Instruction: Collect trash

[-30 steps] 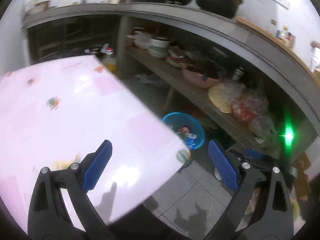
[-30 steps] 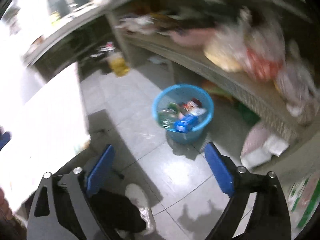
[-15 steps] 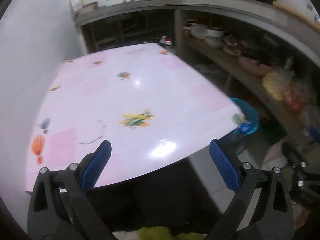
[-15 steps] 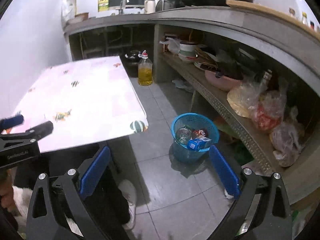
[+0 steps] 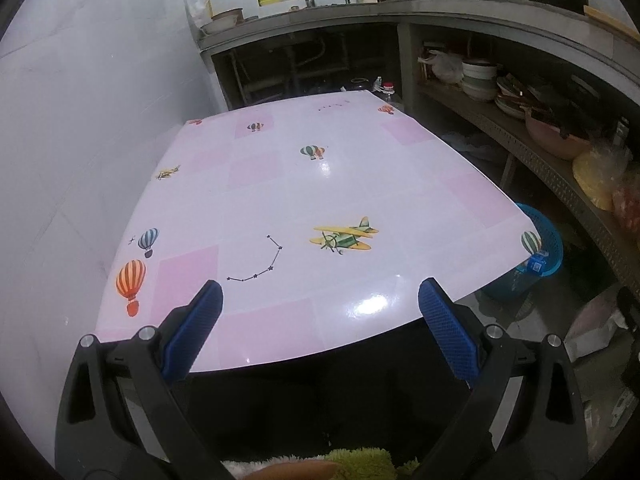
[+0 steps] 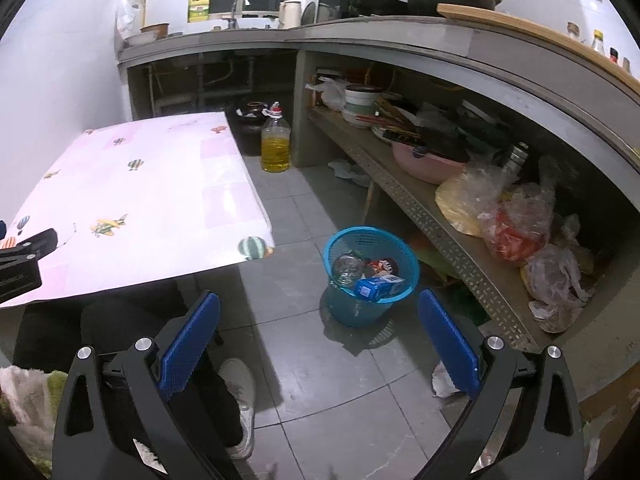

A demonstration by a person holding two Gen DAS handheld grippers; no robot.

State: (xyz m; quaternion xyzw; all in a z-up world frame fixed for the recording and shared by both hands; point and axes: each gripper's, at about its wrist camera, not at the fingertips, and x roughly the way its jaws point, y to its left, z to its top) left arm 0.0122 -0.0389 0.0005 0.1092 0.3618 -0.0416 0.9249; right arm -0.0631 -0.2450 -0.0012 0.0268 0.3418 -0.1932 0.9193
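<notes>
Now both of your grippers are wide open and empty, with the trash sitting in the blue basket (image 6: 370,276) on the floor.
Your right wrist view shows the basket's contents: a clear jar (image 6: 346,269), a blue carton (image 6: 378,287) and a dark wrapper (image 6: 385,265); your left wrist view only catches the basket's rim (image 5: 546,240) past the table (image 5: 304,216) corner. 1 s ago your left gripper (image 5: 320,320) faced the shelf; it now hangs level over the table's near edge. Your right gripper (image 6: 319,330) hangs above the floor tiles, short of the basket, its view no longer blurred.
</notes>
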